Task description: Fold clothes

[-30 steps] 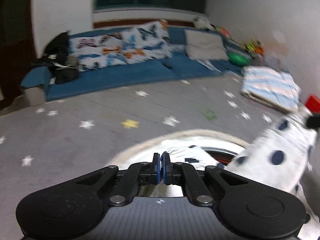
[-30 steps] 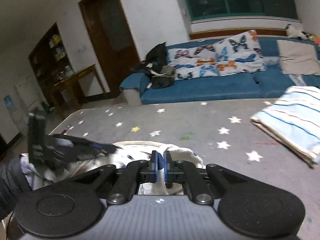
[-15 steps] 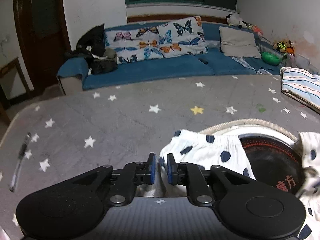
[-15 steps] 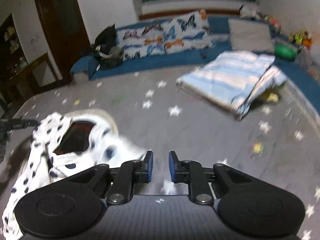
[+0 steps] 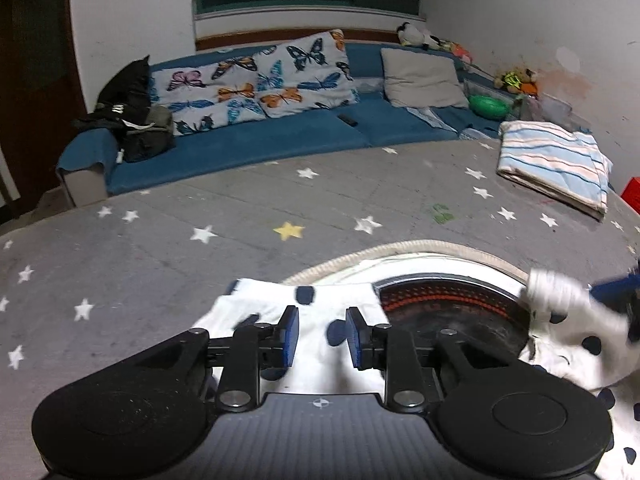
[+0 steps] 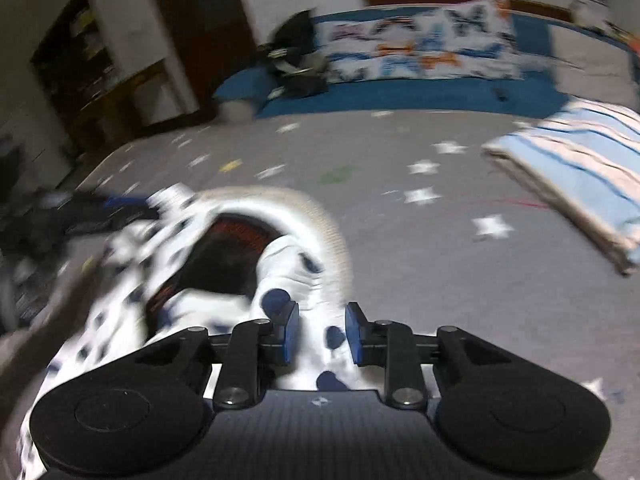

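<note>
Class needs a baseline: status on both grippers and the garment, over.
Left gripper open over spotted garment. Right gripper open, cloth between fingers. Garment draped over round mat, unfolded.

The left gripper (image 5: 322,336) is held low and level, pointing forward, its blue-padded fingers (image 5: 290,336) spread apart with nothing clamped between them. The right gripper (image 6: 322,332) has the same pose, its jaws parted and its blue pads (image 6: 354,334) gripping nothing.
</note>
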A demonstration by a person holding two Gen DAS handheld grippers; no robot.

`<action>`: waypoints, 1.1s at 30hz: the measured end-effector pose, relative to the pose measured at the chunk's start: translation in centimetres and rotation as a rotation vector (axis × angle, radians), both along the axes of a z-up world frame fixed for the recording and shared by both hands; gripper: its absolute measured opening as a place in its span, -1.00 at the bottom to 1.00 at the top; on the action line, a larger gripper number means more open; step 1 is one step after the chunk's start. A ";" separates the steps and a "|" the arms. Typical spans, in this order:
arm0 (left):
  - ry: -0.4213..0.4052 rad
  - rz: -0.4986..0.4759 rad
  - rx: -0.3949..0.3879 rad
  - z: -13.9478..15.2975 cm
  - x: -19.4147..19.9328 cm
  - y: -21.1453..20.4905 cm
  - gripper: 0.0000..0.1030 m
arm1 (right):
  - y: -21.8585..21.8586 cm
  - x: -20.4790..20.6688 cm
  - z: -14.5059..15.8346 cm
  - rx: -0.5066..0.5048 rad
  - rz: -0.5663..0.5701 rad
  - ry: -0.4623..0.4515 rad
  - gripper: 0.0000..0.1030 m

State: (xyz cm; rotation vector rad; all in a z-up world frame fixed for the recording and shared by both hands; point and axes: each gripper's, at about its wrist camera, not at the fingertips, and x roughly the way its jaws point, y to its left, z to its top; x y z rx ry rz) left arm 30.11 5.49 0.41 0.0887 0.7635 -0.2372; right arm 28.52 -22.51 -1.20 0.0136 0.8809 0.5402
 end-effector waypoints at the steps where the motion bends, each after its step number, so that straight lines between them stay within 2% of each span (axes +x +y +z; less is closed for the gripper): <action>1: 0.003 -0.001 -0.001 -0.1 0.2 -0.1 -0.46 | 0.7 -0.9 0.1 -0.001 0.040 -0.003 -0.50; 5: 0.013 0.009 -0.004 -0.6 0.6 -0.3 -0.34 | 3.2 -4.3 0.6 -0.038 0.189 -0.038 -0.49; 7: 0.013 0.012 -0.005 -0.7 0.6 -0.2 -0.30 | 3.3 -5.0 1.3 -0.040 0.197 -0.065 -0.49; 9: 0.009 0.010 -0.010 -0.6 0.6 -0.2 -0.25 | 2.5 -4.4 1.9 -0.052 0.144 -0.086 -0.49; 11: 0.014 0.005 -0.007 -0.7 0.7 -0.4 -0.19 | 1.4 -3.5 2.3 -0.067 0.078 -0.104 -0.36; 14: 0.020 -0.007 -0.001 -1.0 0.8 -0.8 -0.19 | -0.4 -1.8 1.5 -0.102 -0.003 -0.079 -0.33; 16: 0.029 -0.013 -0.001 -1.2 1.0 -1.0 -0.19 | -1.5 -1.2 1.2 -0.080 -0.047 -0.063 -0.33; 21: 0.054 -0.016 0.020 -2.2 1.8 -2.0 -0.19 | -2.8 -0.6 0.9 -0.084 -0.098 -0.078 -0.33; 24: 0.050 -0.017 0.026 -2.4 2.2 -2.4 -0.20 | -3.8 0.4 0.7 -0.083 -0.136 -0.079 -0.24; 26: 0.048 -0.018 0.028 -2.4 2.5 -2.6 -0.30 | -4.4 1.3 0.3 -0.087 -0.153 -0.071 -0.22; 28: 0.044 -0.022 0.030 -2.4 2.8 -2.8 -0.62 | -4.7 2.2 -0.2 -0.071 -0.141 -0.042 -0.12; 29: 0.041 -0.021 0.029 -2.3 3.0 -2.9 -0.69 | -4.6 2.5 -0.5 -0.056 -0.130 -0.025 -0.12; 30: 0.037 -0.018 0.028 -2.2 3.2 -2.9 -0.85 | -4.5 2.8 -0.7 -0.042 -0.118 -0.011 -0.14; 32: 0.013 0.005 0.011 -1.8 3.6 -2.7 -0.93 | -4.2 3.1 -1.0 -0.028 -0.095 -0.001 -0.50; 33: -0.002 0.022 0.001 -1.5 3.8 -2.5 -0.95 | -3.7 3.0 -0.8 -0.037 -0.088 -0.019 -0.78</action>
